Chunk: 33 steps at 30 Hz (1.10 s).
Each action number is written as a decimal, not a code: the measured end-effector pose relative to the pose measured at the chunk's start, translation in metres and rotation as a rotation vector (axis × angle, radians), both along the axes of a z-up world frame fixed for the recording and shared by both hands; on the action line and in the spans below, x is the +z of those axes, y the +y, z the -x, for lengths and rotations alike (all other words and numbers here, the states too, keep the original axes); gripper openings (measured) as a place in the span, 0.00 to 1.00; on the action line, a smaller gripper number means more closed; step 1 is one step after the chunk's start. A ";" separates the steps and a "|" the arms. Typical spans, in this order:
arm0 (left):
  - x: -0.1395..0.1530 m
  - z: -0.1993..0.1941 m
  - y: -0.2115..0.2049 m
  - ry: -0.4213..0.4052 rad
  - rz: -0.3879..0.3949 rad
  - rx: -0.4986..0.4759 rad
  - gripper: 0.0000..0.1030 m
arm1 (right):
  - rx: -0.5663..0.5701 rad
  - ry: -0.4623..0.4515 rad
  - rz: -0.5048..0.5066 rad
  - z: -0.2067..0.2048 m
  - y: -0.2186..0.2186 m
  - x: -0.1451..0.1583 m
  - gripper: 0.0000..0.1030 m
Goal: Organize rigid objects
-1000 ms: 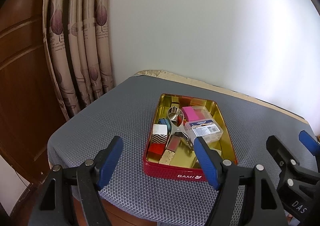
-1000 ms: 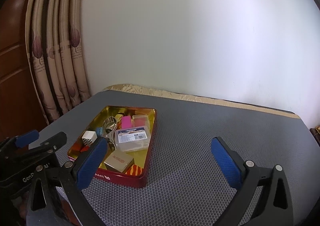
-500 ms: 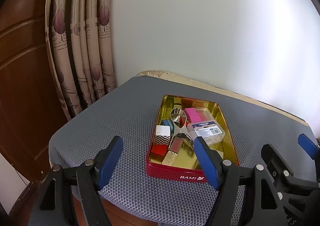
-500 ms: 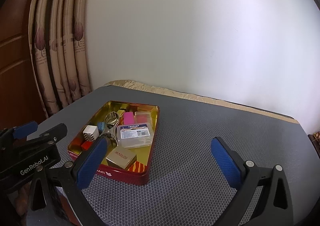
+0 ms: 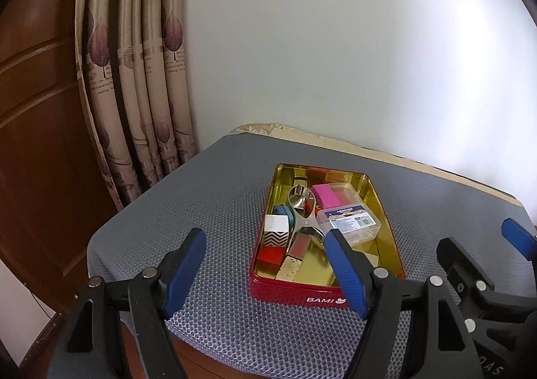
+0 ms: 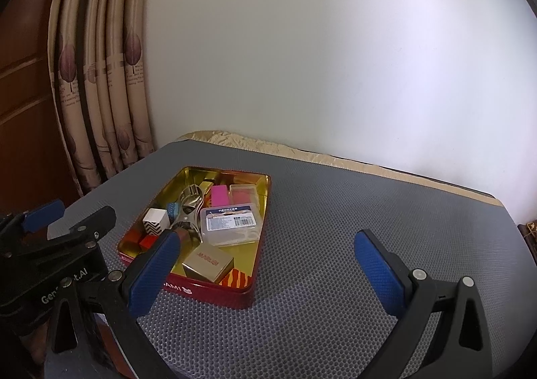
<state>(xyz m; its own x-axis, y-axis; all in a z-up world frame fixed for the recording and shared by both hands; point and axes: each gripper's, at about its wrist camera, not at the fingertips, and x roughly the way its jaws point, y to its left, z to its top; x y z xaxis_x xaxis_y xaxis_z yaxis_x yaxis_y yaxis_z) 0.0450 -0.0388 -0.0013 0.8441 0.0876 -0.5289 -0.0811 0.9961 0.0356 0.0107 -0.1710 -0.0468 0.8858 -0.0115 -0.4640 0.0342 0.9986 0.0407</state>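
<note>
**Red tin of small rigid objects awaits a first pick, both jaws apart**

The red tin (image 5: 327, 293) is seen low in the centre of the left wrist view and left of centre in the right wrist view, resting on the grey mesh mat (image 6: 335, 228) that covers the bench. Inside it a jumble is visible: a clear plastic case (image 6: 231, 221) with a printed label, a pink block (image 5: 326, 196), a chevron-patterned cube (image 5: 276, 233), a metal tool (image 5: 303, 211) lying lengthwise, and a tan box (image 6: 208, 263) at the near end.

The left gripper (image 5: 265, 270) is held with its jaws wide apart and nothing between them; its right-hand pad overlaps the tin's near right part in the frame, while the left pad sits over bare mat. The right gripper (image 6: 268, 273) is likewise open and empty, with the tin's near right corner lying just inside its left pad and mostly open mat between the jaws. Neither gripper touches the tin or its contents.

The step in hand is judged to be the approach for a first pick. It is best done by choosing an item that lies on top, such as the clear plastic case or the tan box, and by lowering the jaws squarely over its narrower sides. Contact with the tin's wall should be avoided, since the tin could slide on the mat.
</note>
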 end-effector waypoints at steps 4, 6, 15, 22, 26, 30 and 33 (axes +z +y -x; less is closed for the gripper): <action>-0.001 -0.003 0.003 0.006 -0.002 0.005 0.73 | 0.007 0.003 -0.006 -0.003 0.002 0.001 1.00; -0.002 -0.004 0.004 0.009 -0.003 0.007 0.73 | 0.010 -0.002 -0.006 -0.003 0.003 0.001 1.00; -0.002 -0.005 0.007 0.007 -0.013 0.011 0.73 | 0.021 0.011 -0.004 -0.003 0.006 -0.002 1.00; -0.002 -0.003 0.002 0.004 -0.035 0.002 0.73 | 0.024 0.000 -0.010 -0.001 0.002 -0.001 1.00; -0.004 -0.004 0.000 0.014 -0.041 -0.001 0.73 | 0.017 -0.009 -0.015 0.001 -0.001 0.002 1.00; -0.005 -0.007 0.004 0.027 -0.030 0.004 0.73 | 0.015 -0.009 -0.026 0.001 -0.005 0.002 1.00; -0.005 -0.007 0.006 0.028 -0.021 0.008 0.73 | 0.019 -0.008 -0.026 0.002 -0.005 0.002 1.00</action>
